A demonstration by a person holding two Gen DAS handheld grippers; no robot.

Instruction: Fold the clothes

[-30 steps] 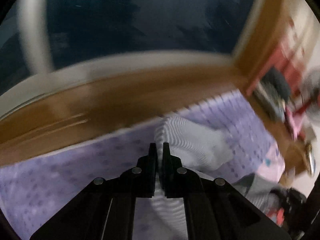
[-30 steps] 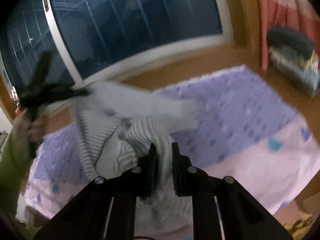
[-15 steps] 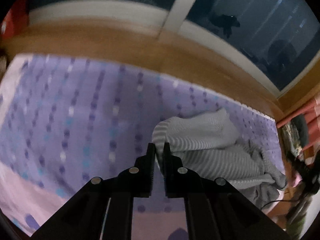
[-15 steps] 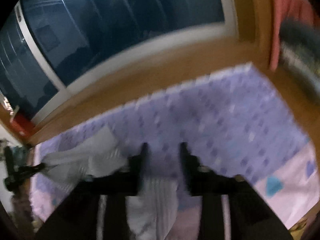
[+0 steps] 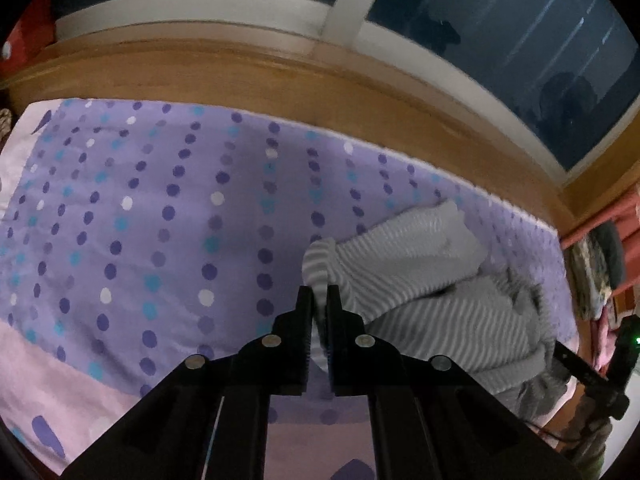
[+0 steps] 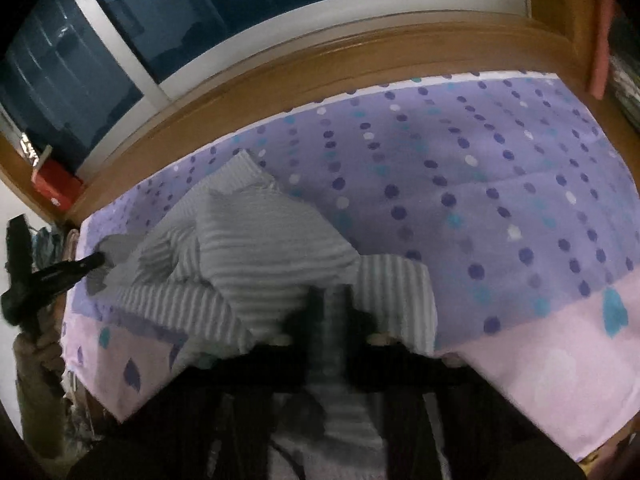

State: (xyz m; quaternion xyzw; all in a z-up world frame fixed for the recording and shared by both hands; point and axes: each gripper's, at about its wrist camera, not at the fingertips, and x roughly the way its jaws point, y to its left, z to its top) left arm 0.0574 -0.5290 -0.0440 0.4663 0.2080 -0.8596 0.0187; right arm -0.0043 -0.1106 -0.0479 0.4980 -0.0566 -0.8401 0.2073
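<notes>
Dim indoor light, cool violet cast on the bedspread (image 5: 168,216). Dark window panes (image 6: 256,0) with faint streaked reflections. Strong fisheye bending of the wooden ledge (image 5: 248,80), black vignette at corners. Left wrist view fairly sharp, slight softness at upper right. Right wrist view smeared near the bottom: right gripper (image 6: 328,300) blurred, striped garment (image 6: 256,240) soft-edged. Soft shadows only.

A purple dotted bedsheet (image 5: 160,220) covers the bed, a crumpled grey striped garment (image 6: 256,248) lying on it.
</notes>
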